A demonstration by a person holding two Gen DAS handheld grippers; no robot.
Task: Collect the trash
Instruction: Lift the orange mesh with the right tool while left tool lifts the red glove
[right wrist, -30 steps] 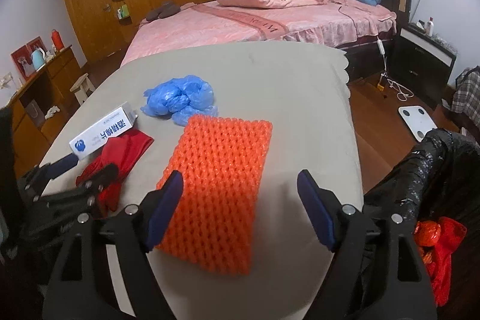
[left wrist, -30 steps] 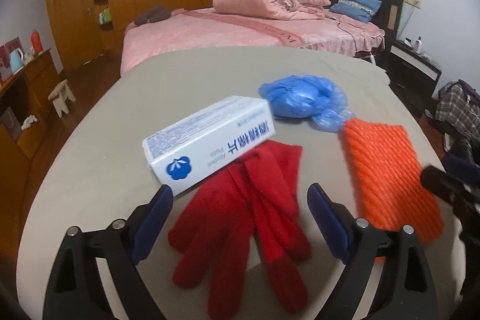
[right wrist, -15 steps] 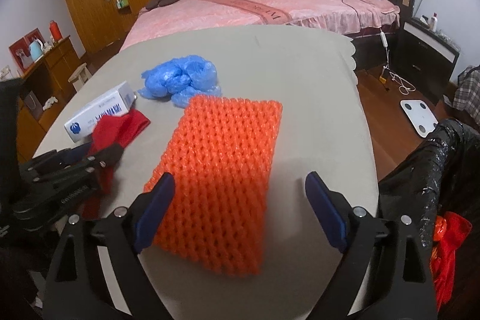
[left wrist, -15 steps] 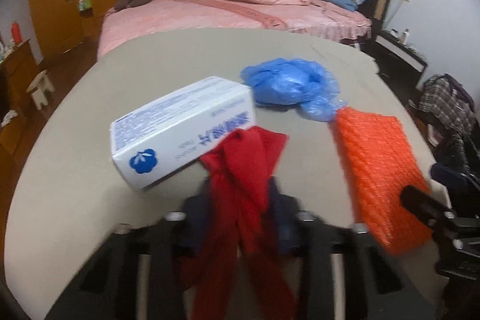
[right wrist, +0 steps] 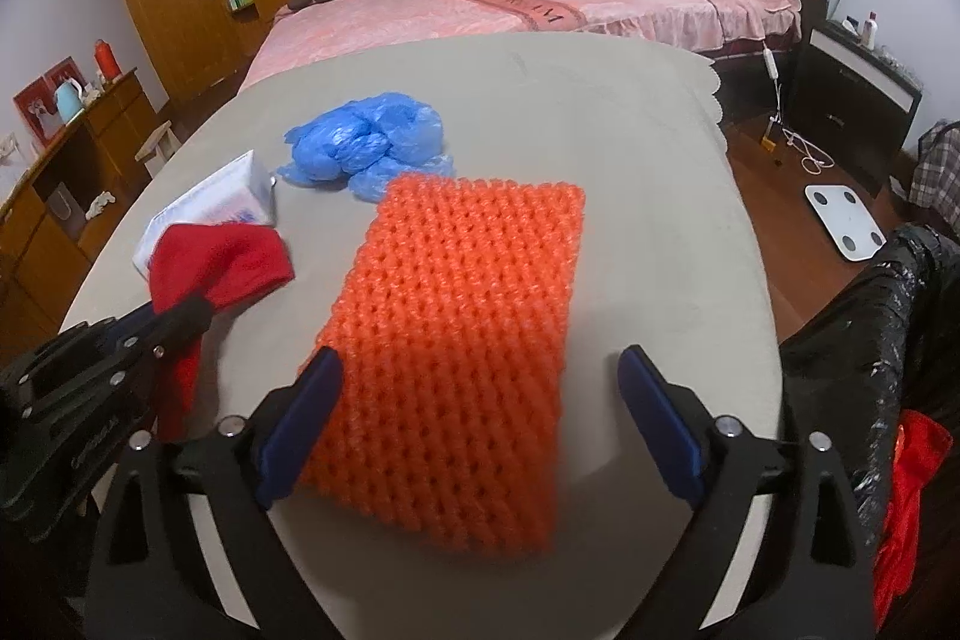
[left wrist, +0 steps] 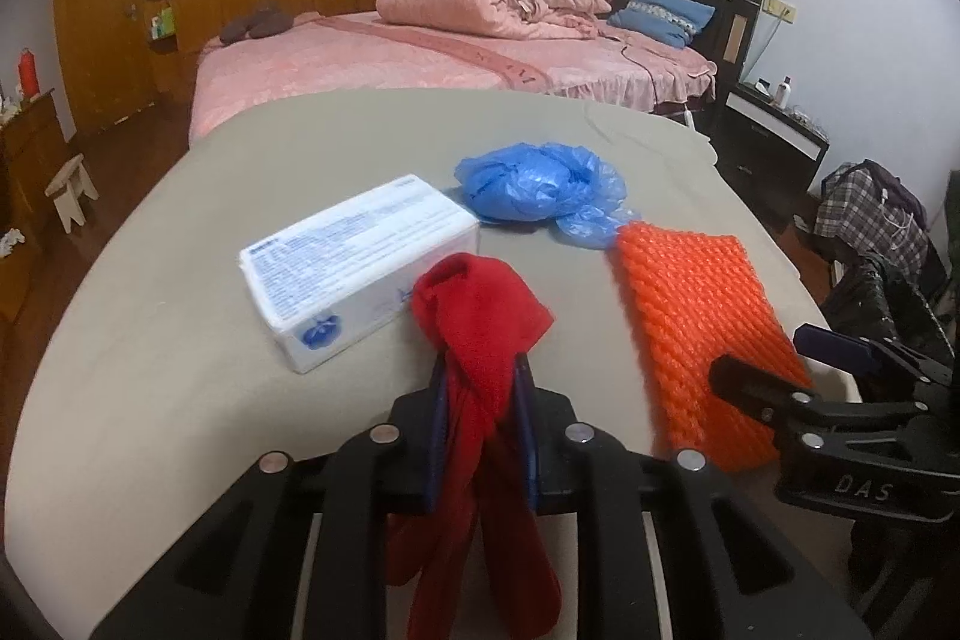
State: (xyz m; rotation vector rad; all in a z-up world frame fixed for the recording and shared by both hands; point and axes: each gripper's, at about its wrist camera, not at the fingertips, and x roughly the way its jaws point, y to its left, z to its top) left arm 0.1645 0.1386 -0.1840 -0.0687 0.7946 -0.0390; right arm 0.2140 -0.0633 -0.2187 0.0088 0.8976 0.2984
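Left side of the bench (right wrist: pixel 630 112) has the white box (left wrist: pixel 360 262), with the left tongs (left wrist: pixel 480 400) clamped tight on the red glove (left wrist: pixel 480 328), lifted just beside it. Blue plastic wad (right wrist: pixel 366 142) sits behind. Then the orange foam net (right wrist: pixel 462 316) lying flat, right tongs (right wrist: pixel 480 418) spread wide over its near end. Black trash bag (right wrist: pixel 870 340) far right.

surface: tabletop (right wrist: pixel 630 148) under a grey-beige cloth is carrying the things | box (left wrist: pixel 360 262) is lying at left | blue bags (right wrist: pixel 366 139) are sitting bunched beyond it, just beside the mesh's far corner | orange mesh (right wrist: pixel 456 316) is lying flat at right, reaching the near edge
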